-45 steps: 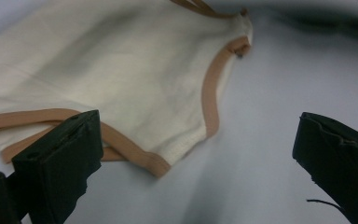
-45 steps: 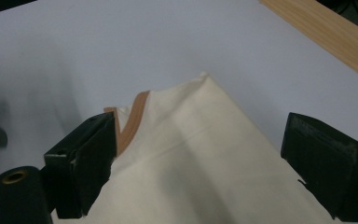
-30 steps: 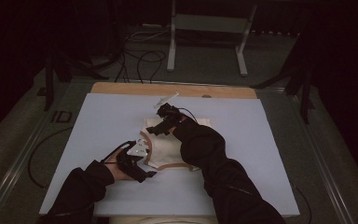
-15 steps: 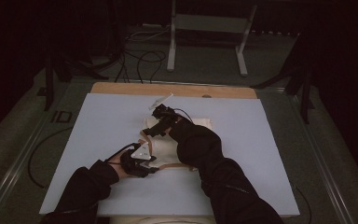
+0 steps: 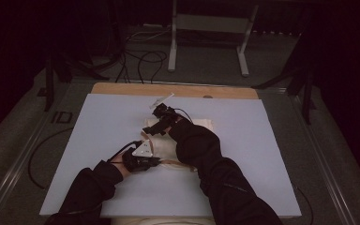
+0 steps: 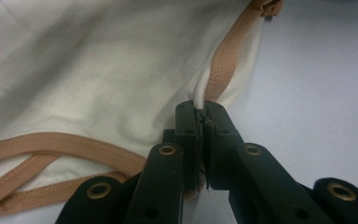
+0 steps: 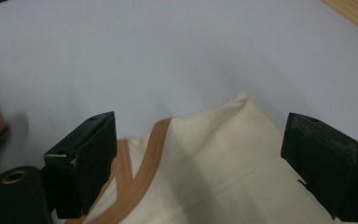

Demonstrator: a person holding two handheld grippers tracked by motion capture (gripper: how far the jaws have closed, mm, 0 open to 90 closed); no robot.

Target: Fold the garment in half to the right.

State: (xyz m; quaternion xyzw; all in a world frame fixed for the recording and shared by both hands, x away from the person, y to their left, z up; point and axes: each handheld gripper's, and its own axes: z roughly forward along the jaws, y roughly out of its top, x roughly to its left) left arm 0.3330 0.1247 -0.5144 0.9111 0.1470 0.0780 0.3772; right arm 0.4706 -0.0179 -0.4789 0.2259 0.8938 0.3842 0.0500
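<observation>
A cream cloth bag (image 5: pixel 200 124) with tan straps lies flat on the pale board (image 5: pixel 272 154). My left gripper (image 5: pixel 156 161) is at the bag's near left edge. Its jaws have just been closing and now my left gripper (image 6: pixel 200 110) is shut on the cloth's hem, where a tan strap (image 6: pixel 225 58) runs away from the jaws over the cream cloth (image 6: pixel 98 70). My right gripper (image 5: pixel 152 129) hovers at the bag's far left corner. In its own view my right gripper (image 7: pixel 198 135) stands wide open, a cloth corner (image 7: pixel 228 154) and a tan strap (image 7: pixel 145 168) between the jaws.
A bare wooden strip (image 5: pixel 173 89) edges the far side of the board. Beyond it on the floor stand a metal frame (image 5: pixel 207 22) and loose cables (image 5: pixel 140 57). Dark sleeves come in from the bottom edge.
My left gripper's jaws have closed onto the cloth's hem and the hand has crept slightly towards the bag. The right gripper has barely shifted.
</observation>
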